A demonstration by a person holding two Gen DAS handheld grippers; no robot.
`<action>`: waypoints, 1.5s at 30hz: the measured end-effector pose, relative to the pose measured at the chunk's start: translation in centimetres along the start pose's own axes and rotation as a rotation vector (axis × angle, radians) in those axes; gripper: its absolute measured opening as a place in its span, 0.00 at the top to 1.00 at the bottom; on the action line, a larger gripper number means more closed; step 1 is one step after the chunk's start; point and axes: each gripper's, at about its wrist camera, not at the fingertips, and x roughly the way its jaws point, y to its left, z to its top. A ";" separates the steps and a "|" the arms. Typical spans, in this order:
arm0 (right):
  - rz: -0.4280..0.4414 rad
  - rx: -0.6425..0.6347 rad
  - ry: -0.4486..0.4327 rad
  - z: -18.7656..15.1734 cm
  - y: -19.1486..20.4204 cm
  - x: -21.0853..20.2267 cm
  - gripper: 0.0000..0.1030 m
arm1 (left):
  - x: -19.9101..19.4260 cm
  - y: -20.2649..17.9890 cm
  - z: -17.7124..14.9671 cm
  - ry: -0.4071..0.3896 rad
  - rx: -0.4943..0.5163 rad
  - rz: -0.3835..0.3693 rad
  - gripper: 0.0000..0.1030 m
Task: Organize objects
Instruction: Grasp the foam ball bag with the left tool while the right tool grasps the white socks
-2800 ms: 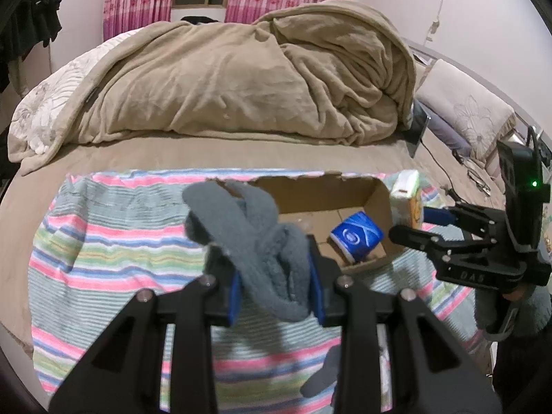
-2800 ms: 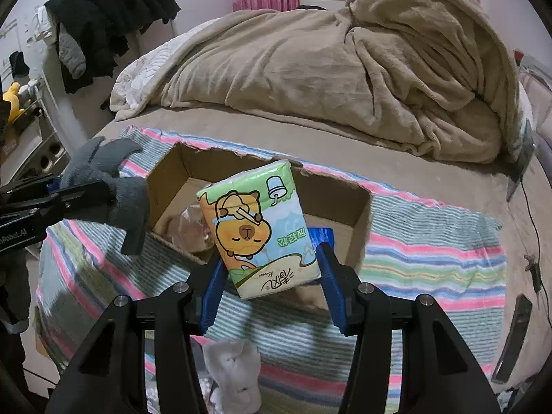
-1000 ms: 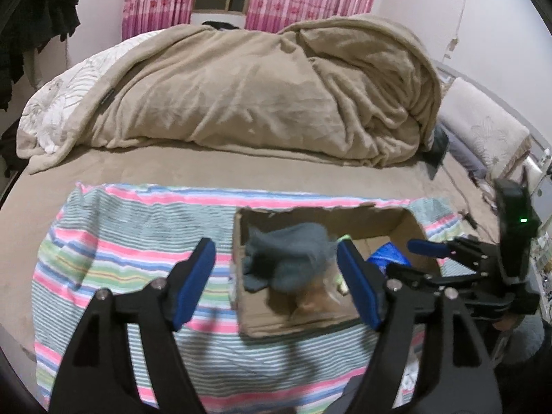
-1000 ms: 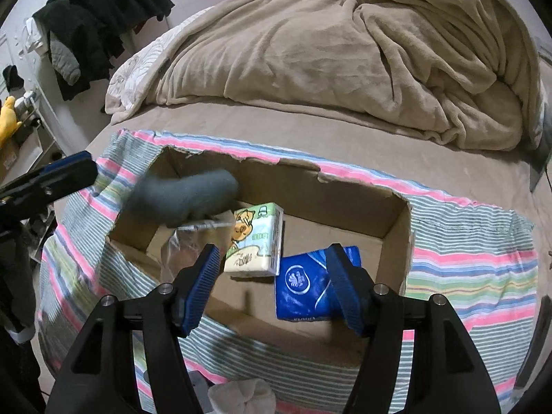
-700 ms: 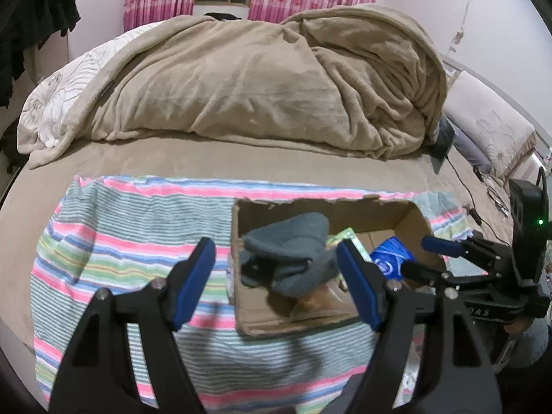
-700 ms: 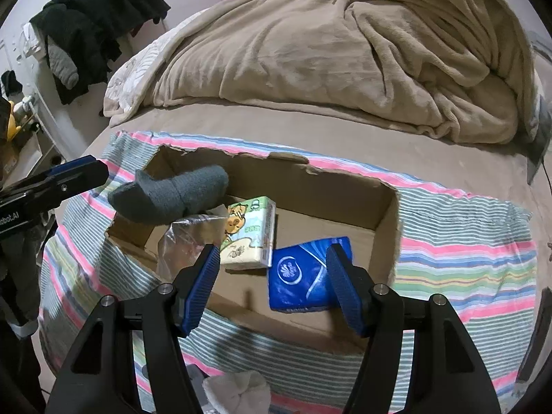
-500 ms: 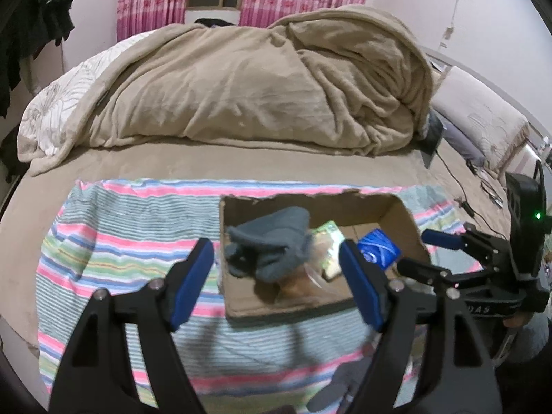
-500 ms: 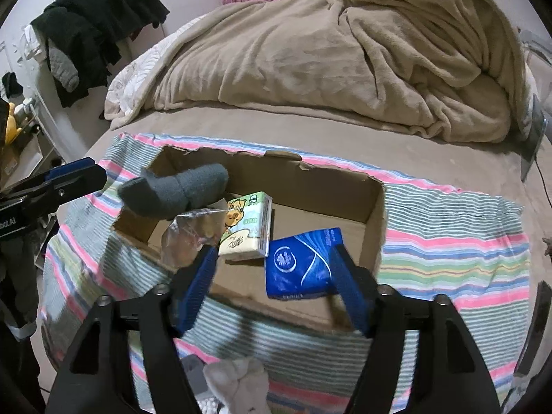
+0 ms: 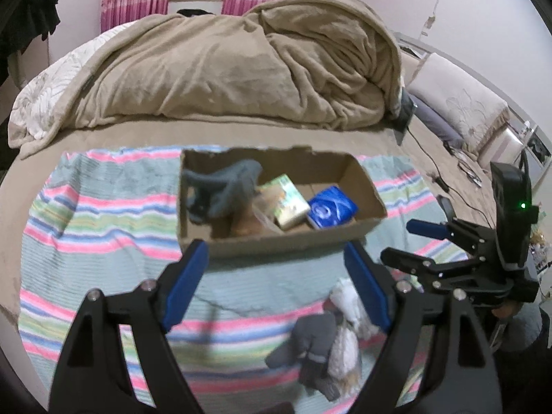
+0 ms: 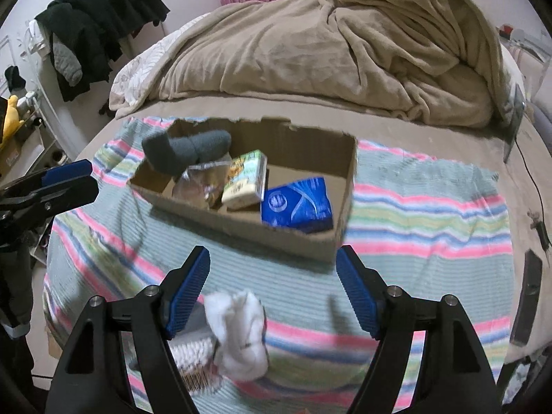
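Since the earlier frames both tools have released their loads and pulled back: the fuzzy grey sock (image 9: 220, 189) and the glossy cartoon tissue pack (image 10: 245, 176) now lie in the cardboard box (image 10: 241, 222), ahead of my jaws, beside the blue tissue pack (image 10: 297, 203). I hold the left gripper (image 9: 276, 276) and right gripper (image 10: 272, 277) with jaws wide apart and empty, I think ready for the soft white socks (image 10: 238, 331) bunched between the right jaws on the striped blanket (image 10: 431, 214).

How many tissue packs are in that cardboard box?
2. The green cartoon tissue pack lies mid-box beside a clear plastic bag; the blue tissue pack lies at the right end of the cardboard box. Others could be hidden beneath.
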 end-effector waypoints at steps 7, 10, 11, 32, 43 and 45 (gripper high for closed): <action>0.003 0.006 0.028 -2.3 0.1 0.0 0.24 | 0.2 -0.6 -2.6 0.046 -0.008 -0.012 0.20; 0.008 0.007 0.045 -3.2 0.2 0.3 0.24 | 0.4 -0.6 -3.6 0.068 -0.013 -0.016 0.20; 0.010 0.007 0.053 -3.5 0.3 0.5 0.24 | 0.6 -0.7 -4.0 0.076 -0.015 -0.018 0.20; 0.036 -0.012 0.169 -7.5 1.3 5.0 0.25 | 2.7 -3.3 -9.2 0.204 0.018 -0.092 0.20; 0.072 -0.036 0.168 -7.6 1.6 4.3 0.62 | 3.4 -5.2 -9.8 0.228 0.054 -0.144 0.20; 0.067 -0.023 0.155 -7.5 0.9 3.9 0.63 | 3.7 -5.7 -10.1 0.240 0.060 -0.162 0.20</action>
